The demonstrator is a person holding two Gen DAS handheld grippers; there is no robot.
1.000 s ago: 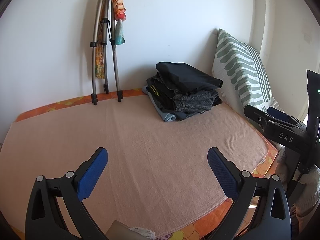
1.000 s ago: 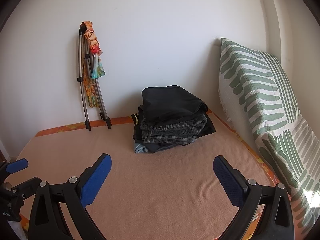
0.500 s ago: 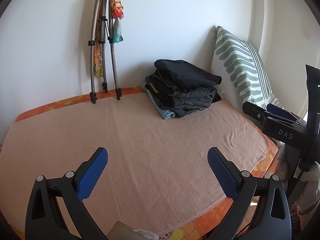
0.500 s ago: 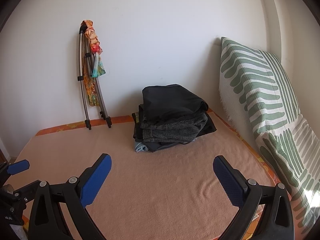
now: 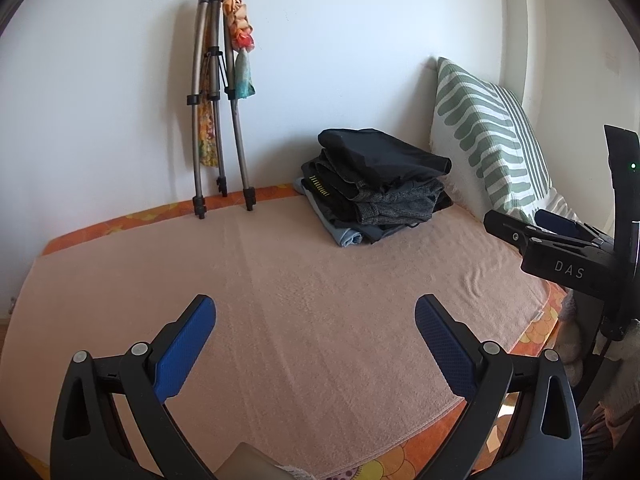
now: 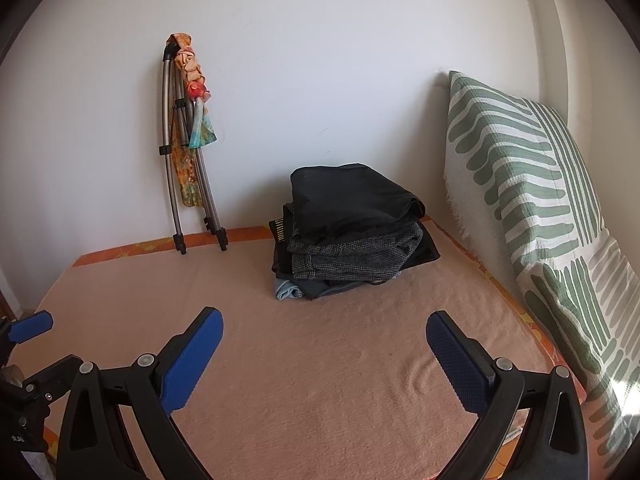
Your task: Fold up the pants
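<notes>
The left gripper (image 5: pixel 315 342) and the right gripper (image 6: pixel 324 354) both hang wide open and empty above the bed's towel (image 5: pixel 320 300). The pants stack (image 6: pixel 348 236) lies at 12 o'clock, near the wall, with a pillow (image 6: pixel 520 200) at 2 o'clock.

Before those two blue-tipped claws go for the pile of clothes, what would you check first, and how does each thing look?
1. left gripper open and holding nothing: ok.
2. right gripper open and holding nothing: ok.
3. Stack of folded pants sits neatly at the back of the bed, untouched: ok.
4. Pink towel lies flat, with room to spread a pair: ok.
5. Striped pillow leans beside the stack, apart from it: ok.
6. A pair still needing folding: cannot tell; all in the stack look folded already.
</notes>
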